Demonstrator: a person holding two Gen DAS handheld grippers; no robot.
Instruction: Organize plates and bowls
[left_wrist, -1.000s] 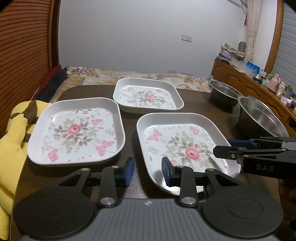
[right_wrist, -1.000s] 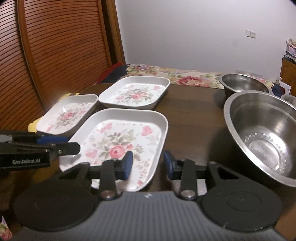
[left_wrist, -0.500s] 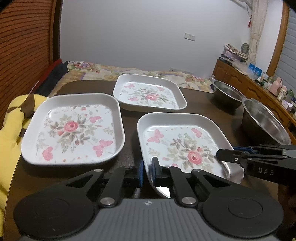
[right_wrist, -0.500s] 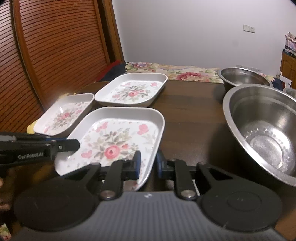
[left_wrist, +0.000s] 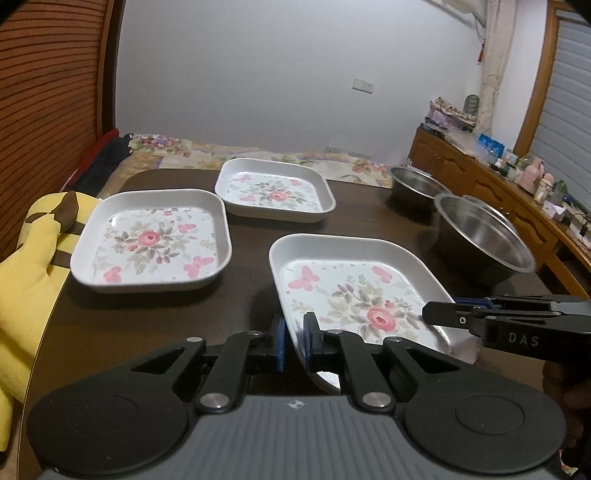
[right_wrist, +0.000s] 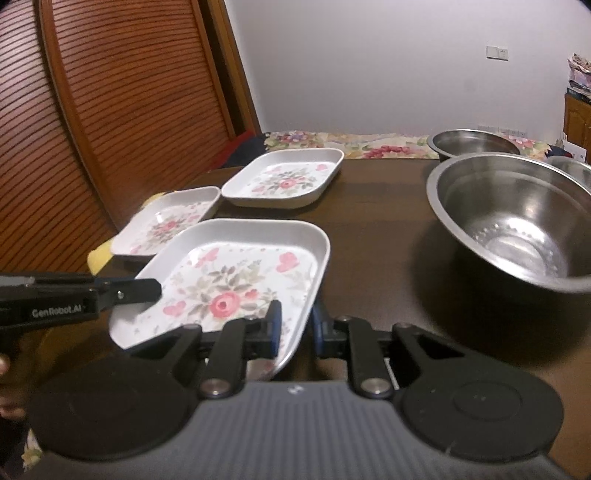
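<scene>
Left wrist view, nearest first: the left gripper (left_wrist: 293, 341) is clamped on the near-left rim of the nearest floral plate (left_wrist: 354, 291), where 1 second ago its jaws stood apart short of that rim. The right gripper (right_wrist: 295, 325) has likewise gone from apart to clamped, pinching the same plate's near-right rim with 1 blue pad inside the wall and 1 outside. With both grips made, the plate has come up: its near edge is tilted clear of the worktop (left_wrist: 251, 258), and shadow shows beneath it in the right wrist view. Judgement: the pick-up step is complete and the carry has begun, probably toward 1 of the 2 matching plates for stacking. Beyond it, the left plate (left_wrist: 151, 240) lies flat at the worktop's left edge, touching a yellow cushion (left_wrist: 29, 266); the far plate (left_wrist: 275, 190) lies flat behind. To the right stand 2 steel bowls, the large bowl (right_wrist: 517, 225) nearer and the small bowl (right_wrist: 474, 142) farther, both untouched.
</scene>
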